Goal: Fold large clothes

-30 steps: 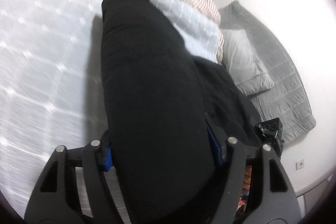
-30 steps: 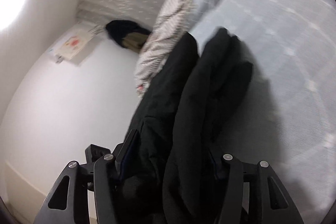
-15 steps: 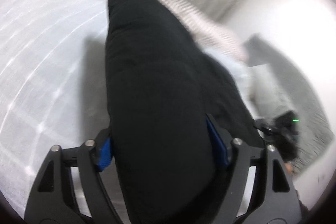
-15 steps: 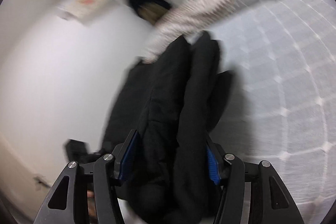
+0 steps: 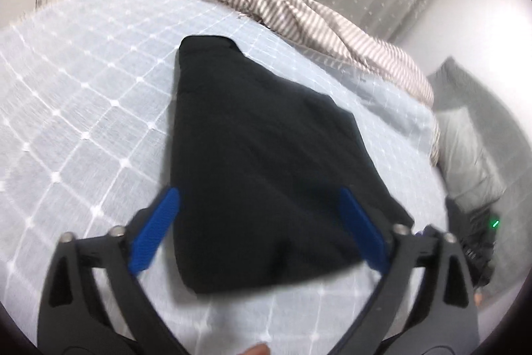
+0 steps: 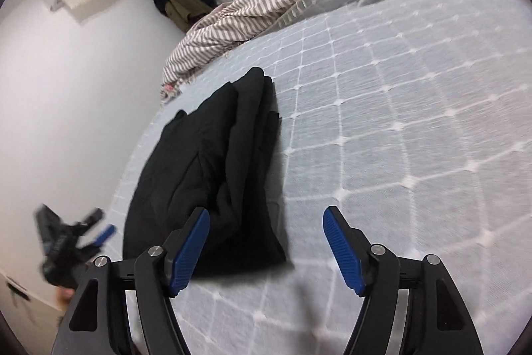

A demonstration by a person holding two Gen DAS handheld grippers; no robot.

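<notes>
Black garment point(image 5: 266, 162) lies folded on quilted bed point(image 5: 83, 108), near its edge. Left gripper point(image 5: 259, 235) and right gripper point(image 6: 266, 252) just opened, jaws released, nothing clamped. Risk: thick layers spring open; fabric snagged if pads are dragged back.

Folded black garment point(image 5: 266, 162) lying flat on the quilted light-blue bed cover point(image 5: 83, 108), narrowing toward its far end at 12 o'clock, with stacked folded layers visible along its right edge point(image 6: 246, 162) in the right wrist view.
</notes>
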